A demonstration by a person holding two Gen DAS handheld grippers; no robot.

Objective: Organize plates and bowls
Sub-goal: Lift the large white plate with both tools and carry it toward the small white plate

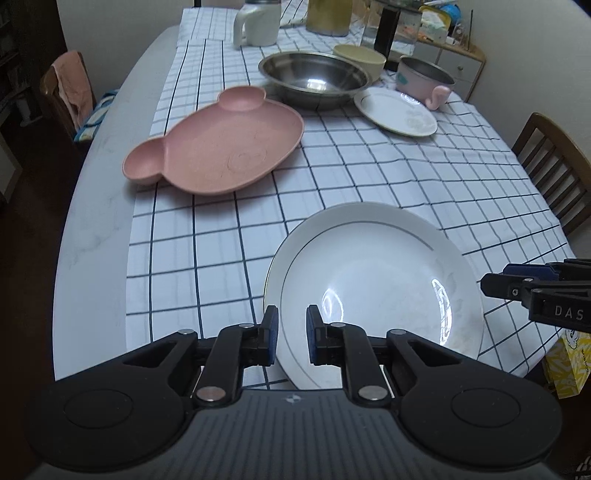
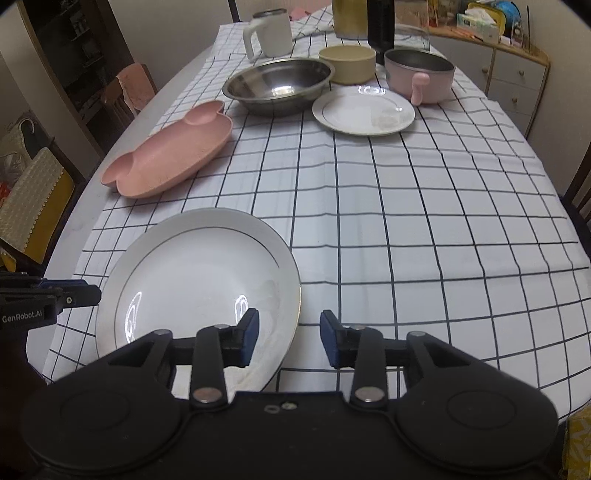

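A large white plate with a thin gold ring lies on the checked cloth near the table's front edge. My left gripper is open, its fingers hovering over the plate's near left rim. My right gripper is open over the plate's right rim; it also shows at the right edge of the left wrist view. Farther back lie a pink bear-shaped plate, a steel bowl, a small white plate, a cream bowl and a pink pot.
A white mug, a yellow container and a dark bottle stand at the back. Chairs stand at the left and right. A cabinet stands beyond the table.
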